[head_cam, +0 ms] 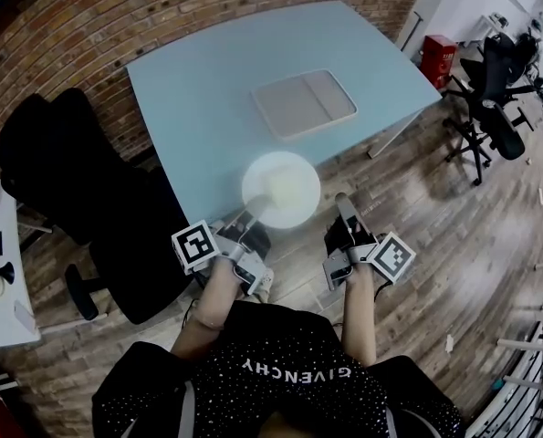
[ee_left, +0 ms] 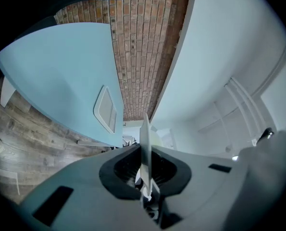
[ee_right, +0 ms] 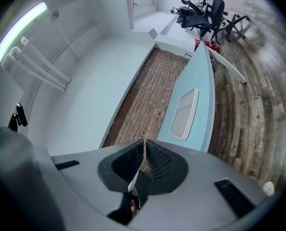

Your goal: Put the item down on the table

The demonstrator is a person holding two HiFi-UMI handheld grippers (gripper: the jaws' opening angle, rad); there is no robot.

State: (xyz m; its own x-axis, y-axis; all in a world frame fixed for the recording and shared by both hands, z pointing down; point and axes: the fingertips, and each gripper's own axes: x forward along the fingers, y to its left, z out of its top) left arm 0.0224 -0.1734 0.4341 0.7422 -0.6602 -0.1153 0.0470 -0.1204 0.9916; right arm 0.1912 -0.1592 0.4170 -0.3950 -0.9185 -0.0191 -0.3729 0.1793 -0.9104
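1. Surface: a pale blue tabletop (head_cam: 207,89) is standing against a brick wall (head_cam: 116,16) and is carrying a white tray (head_cam: 303,104) near its middle.
2. Room: a wood-plank floor (head_cam: 490,235) is running round the tabletop. One black chair (head_cam: 79,181) is standing at the left, and more black chairs (head_cam: 495,89) are standing at the far right.
3. Task's thing: a round white plate (head_cam: 280,190) is showing over the tabletop's near edge, between the tray and the person. Whether it is touching the surface cannot be told.
4. Orientation: the plate is lying level, face up. Being round, it is offering no long axis. The left gripper view is showing it edge-on.
5. Left gripper (head_cam: 253,217): its fingers (ee_left: 123,170) are clenching the plate's near rim.
6. Right gripper (head_cam: 345,206): its fingers (ee_right: 159,162) are pressing together on nothing, pointing toward the tabletop just beside the plate.
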